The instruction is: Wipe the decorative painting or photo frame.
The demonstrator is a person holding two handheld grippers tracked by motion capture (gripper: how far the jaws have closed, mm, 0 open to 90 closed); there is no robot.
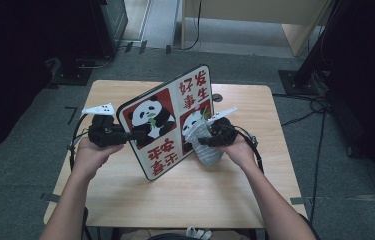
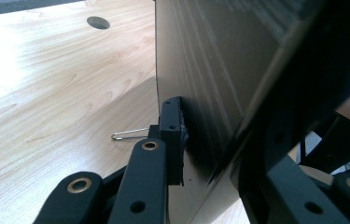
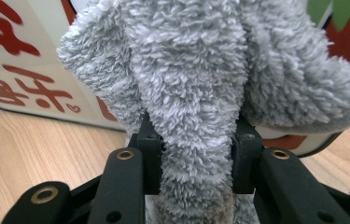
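Cloth against the panda board

Right claw (image 1: 214, 134) pinches the grey fleece cloth (image 3: 196, 93), which hangs just in front of the panda board (image 1: 167, 117). Left claw (image 1: 125, 136) clamps the board's edge, holding it tilted above the tabletop (image 1: 125, 92).

Soft overhead light falls evenly on the pale wooden surface (image 1: 185, 195) in the high view, while the room's corners sink into near-black; the picture is grainy and slightly soft. In the left gripper view, strong glare washes out the wood at left, the board's (image 2: 210, 60) back lies in deep shadow, and the near fingers (image 2: 170, 135) blur. In the right gripper view, the grey fleece cloth (image 3: 196, 93) is evenly lit and sharp.
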